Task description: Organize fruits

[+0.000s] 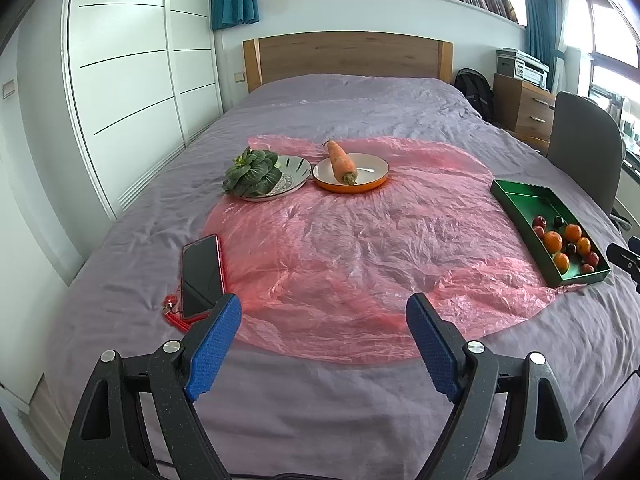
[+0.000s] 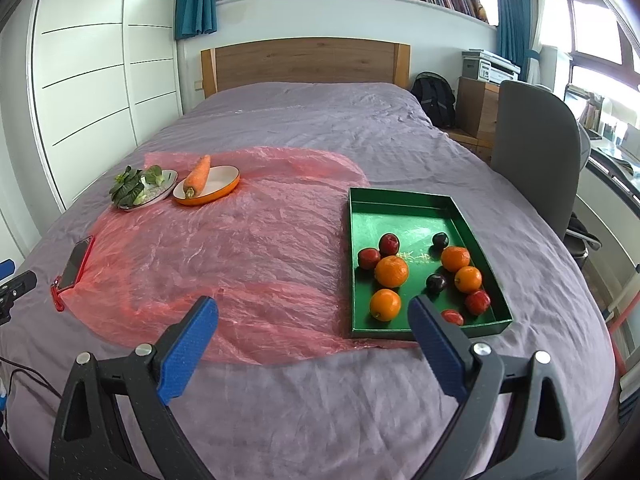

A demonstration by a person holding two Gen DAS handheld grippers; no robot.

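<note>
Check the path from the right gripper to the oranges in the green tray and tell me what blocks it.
Nothing visible blocks it. The right gripper is open above the bedsheet, and the green tray is uncovered. Only the tray's low near wall lies before the nearest orange, so come in from above.

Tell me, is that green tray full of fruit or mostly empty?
Partly filled. The green tray holds oranges and dark red fruits bunched at its near end; the far half is bare.
</note>
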